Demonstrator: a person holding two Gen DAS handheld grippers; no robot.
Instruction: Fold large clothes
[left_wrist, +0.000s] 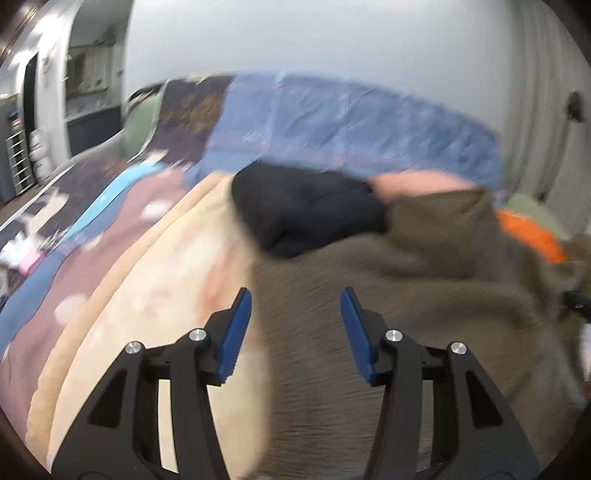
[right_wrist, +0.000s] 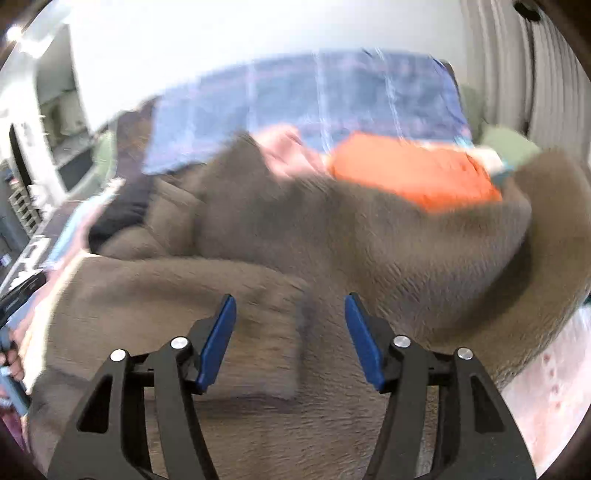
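Observation:
A large brown fleece garment (left_wrist: 388, 314) (right_wrist: 295, 251) lies spread and rumpled over a bed. Both views are blurred. My left gripper (left_wrist: 295, 299) hovers over the garment's left edge with its blue pads apart and nothing between them. Above the middle of the brown fleece my right gripper (right_wrist: 290, 302) is open too, its pads clear of the cloth. A folded flap of the fleece (right_wrist: 177, 314) lies to the left under the right gripper. A hand on the other gripper's handle (right_wrist: 13, 363) shows at the left edge of the right wrist view.
The bed is covered by a cream and pink patterned blanket (left_wrist: 155, 280). Beyond the fleece lie a black garment (left_wrist: 306, 210), a pink one (left_wrist: 417, 184), an orange one (right_wrist: 417, 177) and a blue checked cloth (left_wrist: 351, 122). Shelving and a doorway (left_wrist: 48, 122) stand far left.

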